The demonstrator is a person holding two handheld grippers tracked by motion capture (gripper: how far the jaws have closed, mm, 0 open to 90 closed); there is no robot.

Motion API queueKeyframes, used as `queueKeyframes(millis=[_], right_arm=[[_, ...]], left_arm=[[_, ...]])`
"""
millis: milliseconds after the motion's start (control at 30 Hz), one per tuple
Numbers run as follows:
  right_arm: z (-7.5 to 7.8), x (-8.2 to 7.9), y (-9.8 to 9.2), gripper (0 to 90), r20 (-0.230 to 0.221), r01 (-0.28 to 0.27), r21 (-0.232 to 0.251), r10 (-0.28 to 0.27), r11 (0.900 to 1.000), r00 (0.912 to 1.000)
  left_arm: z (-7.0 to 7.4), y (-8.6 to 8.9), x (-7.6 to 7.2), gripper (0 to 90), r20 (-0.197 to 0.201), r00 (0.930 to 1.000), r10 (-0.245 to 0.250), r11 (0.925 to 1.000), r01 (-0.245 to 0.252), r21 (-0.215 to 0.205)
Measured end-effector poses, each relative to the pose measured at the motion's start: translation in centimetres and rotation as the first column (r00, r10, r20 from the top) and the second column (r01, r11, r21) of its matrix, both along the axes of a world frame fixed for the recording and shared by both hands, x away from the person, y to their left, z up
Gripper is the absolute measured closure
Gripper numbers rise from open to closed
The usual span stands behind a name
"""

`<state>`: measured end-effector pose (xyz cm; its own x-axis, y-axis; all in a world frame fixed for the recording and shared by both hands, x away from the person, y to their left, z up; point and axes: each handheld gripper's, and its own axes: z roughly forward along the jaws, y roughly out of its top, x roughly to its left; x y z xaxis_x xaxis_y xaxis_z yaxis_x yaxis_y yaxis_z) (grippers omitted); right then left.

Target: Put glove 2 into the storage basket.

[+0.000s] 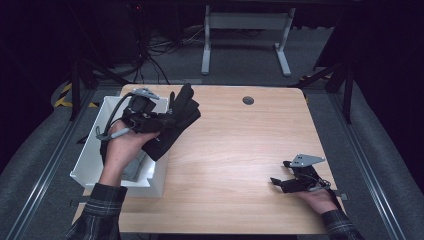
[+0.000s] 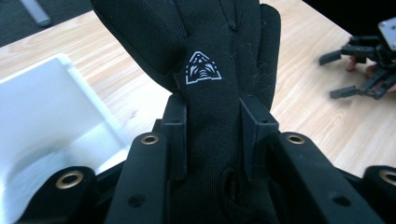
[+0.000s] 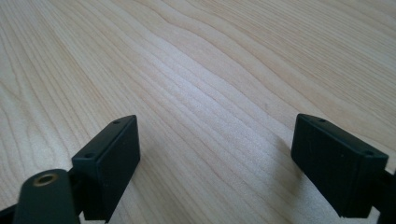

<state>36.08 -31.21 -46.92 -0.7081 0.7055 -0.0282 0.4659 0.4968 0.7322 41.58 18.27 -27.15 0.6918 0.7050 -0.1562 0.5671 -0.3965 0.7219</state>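
Note:
A black glove (image 1: 176,122) with a small white emblem (image 2: 202,68) hangs above the right rim of the white bin (image 1: 111,111). My left gripper (image 1: 167,121) is shut on it, and in the left gripper view both pads (image 2: 176,122) press the glove's (image 2: 212,93) cloth between them. Its fingers stick up and to the right over the wooden table (image 1: 235,150). My right gripper (image 1: 279,181) rests low at the table's right front, jaws wide open with bare wood (image 3: 201,93) between them. It is also in the left gripper view, as a far gripper (image 2: 345,70).
The white bin stands at the table's left edge with a grey cloth item (image 1: 134,167) inside it. A dark round grommet (image 1: 248,100) sits in the tabletop at the back. Behind the table are a white desk frame (image 1: 245,35) and cables on the floor.

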Motion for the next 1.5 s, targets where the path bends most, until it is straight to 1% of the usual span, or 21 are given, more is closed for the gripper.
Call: queueKeyframes(millis=[33,67,233,333,367,433,533,633,667,700,833,1000,1067,1133,1200,1233,1267,1333,1400,1467,1500], right_arm=[[0.0,0.0,0.0,16.0,0.0,0.0,0.0,0.0,1.0,1.0],[0.0,0.0,0.0,16.0,0.0,0.0,0.0,0.0,1.0,1.0],[0.0,0.0,0.0,15.9,0.0,0.001,0.0,-0.001,1.0,1.0],[0.0,0.0,0.0,16.0,0.0,0.002,0.0,-0.002,1.0,1.0],[0.0,0.0,0.0,15.9,0.0,0.003,0.0,-0.003,1.0,1.0],[0.0,0.0,0.0,15.9,0.0,0.003,0.0,-0.003,1.0,1.0],[0.0,0.0,0.0,15.9,0.0,0.003,0.0,-0.003,1.0,1.0],[0.0,0.0,0.0,15.9,0.0,0.003,0.0,-0.003,1.0,1.0],[0.0,0.0,0.0,15.9,0.0,0.003,0.0,-0.003,1.0,1.0],[0.0,0.0,0.0,15.9,0.0,0.003,0.0,-0.003,1.0,1.0],[0.0,0.0,0.0,15.9,0.0,0.003,0.0,-0.003,1.0,1.0],[0.0,0.0,0.0,15.9,-0.002,0.004,0.0,-0.004,1.0,1.0],[0.0,0.0,0.0,15.9,-0.001,0.004,0.0,-0.004,1.0,1.0],[0.0,0.0,0.0,15.9,-0.001,0.004,0.0,-0.004,1.0,1.0],[0.0,0.0,0.0,15.9,-0.001,0.004,0.0,-0.004,1.0,1.0],[0.0,0.0,0.0,15.9,-0.001,0.004,0.0,-0.004,1.0,1.0],[0.0,0.0,0.0,15.9,-0.001,0.004,0.0,-0.004,1.0,1.0],[0.0,0.0,0.0,15.9,-0.001,0.004,0.0,-0.004,1.0,1.0],[0.0,0.0,0.0,15.9,-0.001,0.004,0.0,-0.004,1.0,1.0],[0.0,0.0,0.0,15.9,-0.001,0.005,0.0,-0.005,1.0,1.0],[0.0,0.0,0.0,15.9,-0.001,0.005,0.0,-0.005,1.0,1.0]], left_arm=[[0.0,1.0,-0.1,68.1,0.002,0.9998,0.021,0.9998,-0.021,-0.002],[0.0,1.0,-0.1,68.1,0.002,0.9998,0.021,0.9998,-0.021,-0.002],[-0.2,3.3,-0.2,68.1,0.001,0.9966,0.082,0.9966,-0.082,0.003],[-0.5,4.4,-0.2,68.1,-0.006,0.9947,0.103,0.9947,-0.103,0.002],[-0.8,5.1,-0.3,68.2,-0.015,0.9917,0.128,0.9918,-0.128,-0.004],[-1.1,5.8,-0.3,68.1,-0.013,0.9893,0.146,0.9893,-0.146,-0.005],[-1.7,6.7,-0.3,68.1,-0.024,0.9829,0.182,0.9832,-0.182,0.001],[-2.4,7.3,-0.1,68.1,-0.037,0.9786,0.203,0.9792,-0.203,0.005],[-2.4,7.3,-0.1,68.2,-0.037,0.9786,0.203,0.9792,-0.203,0.005],[-2.8,7.5,0.0,68.2,-0.043,0.976,0.214,0.9769,-0.214,0.007],[-3.9,7.9,0.2,68.2,-0.061,0.9708,0.232,0.9727,-0.232,0.009],[-4.9,8.5,0.6,68.1,-0.077,0.9612,0.265,0.9643,-0.265,0.015],[-5.3,8.8,0.8,68.1,-0.09,0.959,0.269,0.9632,-0.268,0.014],[-5.9,8.8,1.0,68.1,-0.102,0.9541,0.282,0.9594,-0.281,0.017],[-6.4,9.0,1.2,68.0,-0.117,0.9522,0.282,0.9593,-0.282,0.021],[-6.8,9.0,1.3,68.0,-0.123,0.9502,0.287,0.9579,-0.286,0.02],[-6.8,9.0,1.3,68.0,-0.123,0.9502,0.287,0.9579,-0.286,0.02],[-7.4,9.2,1.5,67.9,-0.134,0.9479,0.289,0.9571,-0.289,0.02],[-8.0,9.3,1.7,67.8,-0.145,0.9442,0.296,0.9552,-0.295,0.03],[-8.5,9.4,1.9,67.8,-0.152,0.9386,0.31,0.9508,-0.307,0.042],[-8.7,9.5,2.0,67.6,-0.154,0.9379,0.311,0.9504,-0.308,0.043]])
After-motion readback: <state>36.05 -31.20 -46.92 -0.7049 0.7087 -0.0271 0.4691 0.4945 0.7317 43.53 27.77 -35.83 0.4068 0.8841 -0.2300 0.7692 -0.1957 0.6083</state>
